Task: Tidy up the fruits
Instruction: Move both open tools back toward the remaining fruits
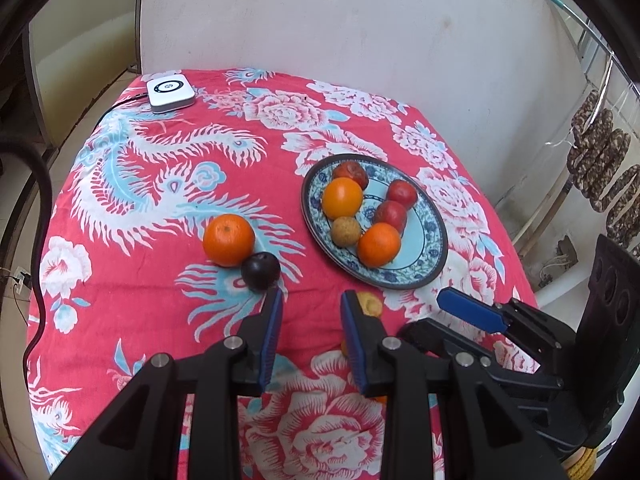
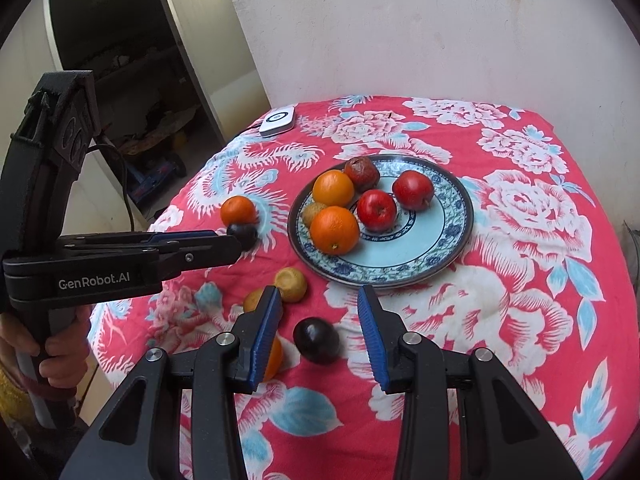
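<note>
A blue-patterned plate (image 2: 400, 276) holds two oranges (image 2: 334, 230), two red apples (image 2: 376, 210), a shrivelled red fruit (image 2: 362, 174) and a small tan fruit (image 2: 314, 212). Loose on the cloth lie an orange (image 1: 228, 240) touching a dark plum (image 1: 260, 270), two yellowish fruits (image 2: 290, 284), another orange (image 2: 274, 360) and a second dark plum (image 2: 316, 340). My left gripper (image 1: 310, 300) is narrowly open and empty, its left tip just short of the first plum. My right gripper (image 2: 319, 294) hangs open over the second plum, pads clear of it.
A round table carries a red flowered cloth (image 2: 520, 220). A white box with a cable (image 1: 170, 92) sits at the far left edge. A plastered wall stands behind the table. A hand (image 2: 60, 364) grips the left tool's handle. The table edge drops off at the right.
</note>
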